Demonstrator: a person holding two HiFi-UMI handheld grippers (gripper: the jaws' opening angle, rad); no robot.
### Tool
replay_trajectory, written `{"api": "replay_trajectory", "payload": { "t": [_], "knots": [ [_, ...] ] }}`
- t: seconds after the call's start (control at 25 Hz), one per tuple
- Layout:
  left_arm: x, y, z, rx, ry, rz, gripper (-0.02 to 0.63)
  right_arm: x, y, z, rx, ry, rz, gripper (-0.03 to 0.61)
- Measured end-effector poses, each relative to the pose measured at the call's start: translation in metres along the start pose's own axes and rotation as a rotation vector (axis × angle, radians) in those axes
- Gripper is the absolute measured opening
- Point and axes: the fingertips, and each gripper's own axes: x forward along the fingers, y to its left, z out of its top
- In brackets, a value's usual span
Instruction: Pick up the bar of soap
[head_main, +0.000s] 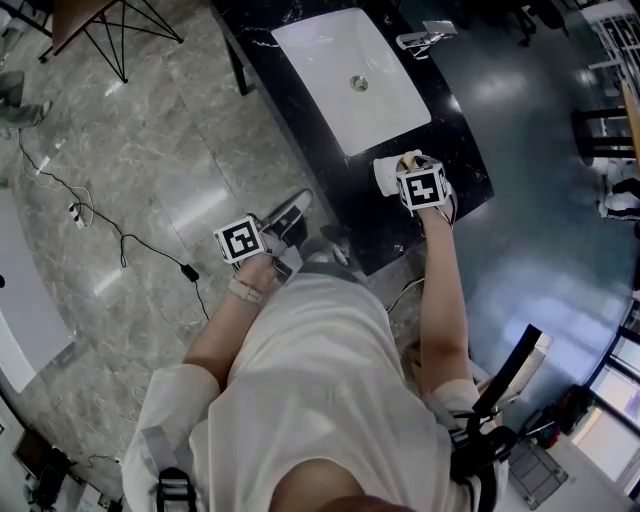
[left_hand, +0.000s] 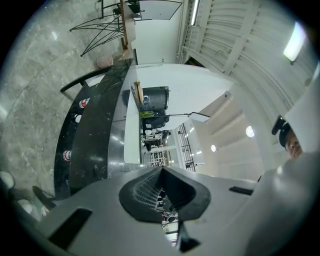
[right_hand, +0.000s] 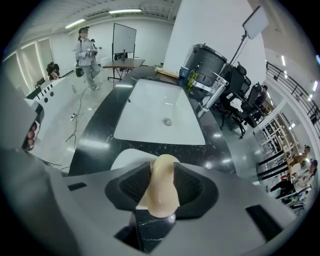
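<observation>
The cream bar of soap (right_hand: 162, 192) stands on end between the black pads of my right gripper (right_hand: 161, 172), which is shut on it. Just under it lies a white soap dish (right_hand: 125, 159) on the black counter. In the head view the right gripper (head_main: 411, 168) is over that dish (head_main: 384, 172) at the counter's near right end, and only the tip of the soap (head_main: 407, 157) shows. My left gripper (head_main: 296, 208) hangs off the counter's left edge, above the floor. Its jaws (left_hand: 161, 185) are shut with nothing between them.
A white rectangular sink (head_main: 350, 75) is set into the black marble counter (head_main: 465, 175), with a chrome faucet (head_main: 425, 40) at its far right. Cables (head_main: 120, 235) trail over the grey floor on the left. A person (right_hand: 86, 55) stands far off across the room.
</observation>
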Motion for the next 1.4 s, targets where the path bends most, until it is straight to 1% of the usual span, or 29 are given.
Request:
{"api": "replay_trajectory", "payload": {
  "t": [0.12, 0.2, 0.28, 0.32, 0.44, 0.48, 0.68, 0.72, 0.76, 0.92, 1.04, 1.12, 1.28, 1.4],
  "knots": [
    [0.0, -0.001, 0.0, -0.003, 0.002, -0.005, 0.006, 0.0, -0.001, -0.001, 0.008, 0.029, 0.0, 0.158],
    [-0.001, -0.001, -0.001, -0.003, 0.004, -0.002, 0.006, 0.001, -0.004, -0.003, 0.035, 0.054, 0.005, 0.161],
    [-0.001, -0.001, 0.0, -0.004, 0.002, -0.002, 0.006, 0.003, -0.007, -0.006, 0.097, 0.079, 0.023, 0.187],
    [-0.001, -0.001, 0.0, -0.007, 0.001, -0.001, 0.006, 0.005, -0.009, -0.008, 0.139, 0.087, 0.045, 0.19],
    [-0.001, 0.002, 0.001, -0.01, -0.002, 0.003, 0.006, 0.011, -0.013, -0.012, 0.275, 0.091, 0.143, 0.222],
    [-0.001, 0.002, 0.001, -0.011, -0.003, 0.002, 0.006, 0.013, -0.015, -0.013, 0.301, 0.093, 0.166, 0.232],
    [0.003, 0.003, -0.001, -0.014, 0.001, -0.004, 0.006, 0.017, -0.017, -0.013, 0.287, 0.13, 0.188, 0.232],
    [0.004, 0.004, -0.002, -0.018, 0.002, -0.003, 0.006, 0.019, -0.016, -0.013, 0.293, 0.132, 0.197, 0.232],
    [0.004, 0.005, -0.003, -0.022, 0.004, -0.002, 0.006, 0.02, -0.015, -0.013, 0.304, 0.132, 0.207, 0.214],
    [0.007, 0.004, -0.005, -0.024, 0.013, -0.004, 0.006, 0.021, -0.015, -0.013, 0.333, 0.136, 0.223, 0.215],
    [0.006, 0.003, -0.007, -0.023, 0.015, -0.005, 0.006, 0.021, -0.015, -0.013, 0.374, 0.111, 0.244, 0.215],
    [0.005, 0.004, -0.007, -0.024, 0.014, -0.006, 0.006, 0.02, -0.016, -0.013, 0.421, 0.077, 0.277, 0.21],
    [0.005, 0.004, -0.005, -0.024, 0.012, -0.006, 0.006, 0.016, -0.018, -0.012, 0.502, 0.012, 0.339, 0.184],
    [0.006, 0.004, -0.004, -0.026, 0.014, -0.006, 0.006, 0.013, -0.024, -0.012, 0.551, -0.024, 0.357, 0.164]
  ]
}}
